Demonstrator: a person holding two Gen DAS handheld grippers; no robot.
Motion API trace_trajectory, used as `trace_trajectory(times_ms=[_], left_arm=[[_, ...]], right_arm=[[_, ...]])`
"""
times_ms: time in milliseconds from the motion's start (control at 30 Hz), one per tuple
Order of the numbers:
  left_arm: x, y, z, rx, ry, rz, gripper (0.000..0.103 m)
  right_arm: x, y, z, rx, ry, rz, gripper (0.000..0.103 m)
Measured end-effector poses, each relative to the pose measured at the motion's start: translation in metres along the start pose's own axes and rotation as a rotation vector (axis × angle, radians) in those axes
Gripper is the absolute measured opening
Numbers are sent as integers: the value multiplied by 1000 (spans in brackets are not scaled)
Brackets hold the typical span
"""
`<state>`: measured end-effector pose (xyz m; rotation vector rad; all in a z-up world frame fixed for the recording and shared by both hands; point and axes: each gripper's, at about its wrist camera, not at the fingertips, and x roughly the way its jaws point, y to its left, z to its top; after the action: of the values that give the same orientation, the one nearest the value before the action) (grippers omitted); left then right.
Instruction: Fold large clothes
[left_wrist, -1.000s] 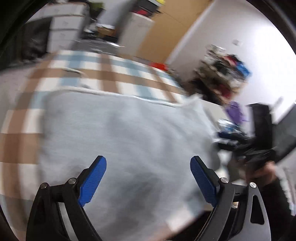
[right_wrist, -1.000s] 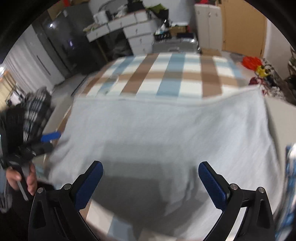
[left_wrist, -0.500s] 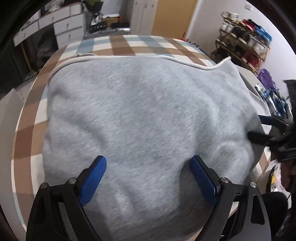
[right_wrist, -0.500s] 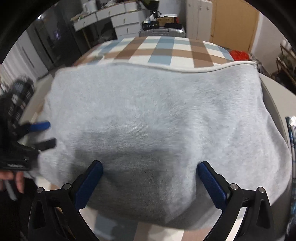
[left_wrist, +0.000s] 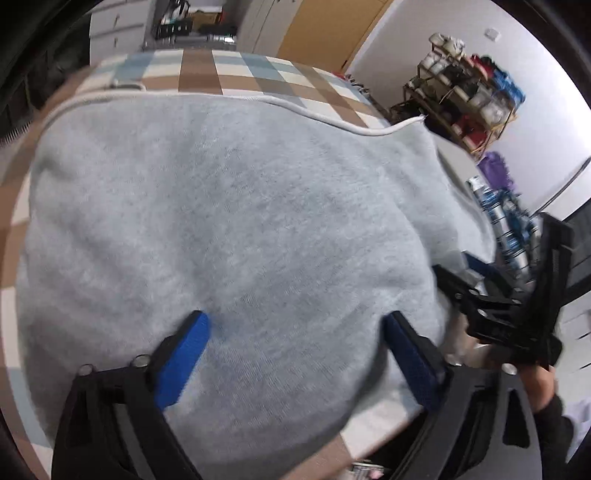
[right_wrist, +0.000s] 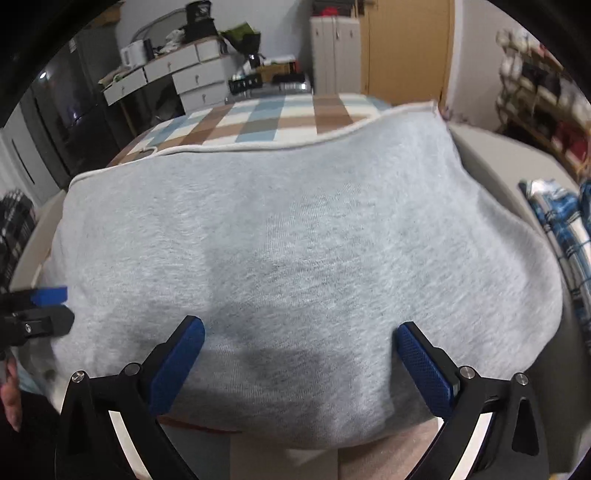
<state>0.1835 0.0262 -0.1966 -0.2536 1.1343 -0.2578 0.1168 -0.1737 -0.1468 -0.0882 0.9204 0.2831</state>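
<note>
A large light-grey fleece garment (left_wrist: 240, 221) with a white hem lies spread flat over a checked tablecloth (left_wrist: 199, 74). My left gripper (left_wrist: 295, 319) hangs low over the garment's near edge. Its jaws are opening, their blue pads wide apart, with cloth beneath them but nothing pinched. My right gripper (right_wrist: 299, 325) stands open the same way above the garment (right_wrist: 295, 240), near its front edge. Each gripper shows in the other's view: the right gripper (left_wrist: 456, 267) at the garment's right side, the left gripper (right_wrist: 55, 306) at its left side.
A rack of shoes and boxes (left_wrist: 469, 92) stands at the right wall. White drawers (right_wrist: 184, 77) and a wooden door (right_wrist: 406, 48) lie beyond the table. A blue plaid cloth (right_wrist: 561, 221) lies right of the garment. The tablecloth (right_wrist: 277, 118) shows bare at the far end.
Both grippers have come down and tipped toward the garment, which now fills both views. The left jaws stand slightly wider than before.
</note>
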Motion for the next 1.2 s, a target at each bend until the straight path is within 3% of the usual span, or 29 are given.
trace_trajectory(times_ms=[133,233,367,500,567,767,900,1033,1133,1167,1200], left_arm=[[5,2,1,9,-5,10,102],[2,0,-4,12,-7,11,102],[-8,13,-5,-56,15,-29,102],[-8,17,-8,-89,35,-66,102],[-5,16,-7,-92,43,-63,102],[-3,10,-6,-82,45,-55,102],[0,12,-2,-81,52,-70,102],[3,12,2,-83,52,-69,102],[4,9,2,-83,58,-59,102],[5,5,3,-83,56,-57,102],[5,4,3,-84,54,-57,102]], right_arm=[[2,-2,4,28,51,16,103],[2,5,12,-41,119,1,103],[9,-11,45,-12,260,111,103],[-4,-19,88,22,161,164,103],[11,-12,115,-6,137,87,103],[108,19,159,-140,304,-96,103],[146,27,174,-186,331,-178,103],[155,24,191,-152,319,-171,103],[164,8,198,-99,282,-268,103],[172,2,198,-72,301,-248,103],[172,-6,198,-21,294,-214,95]])
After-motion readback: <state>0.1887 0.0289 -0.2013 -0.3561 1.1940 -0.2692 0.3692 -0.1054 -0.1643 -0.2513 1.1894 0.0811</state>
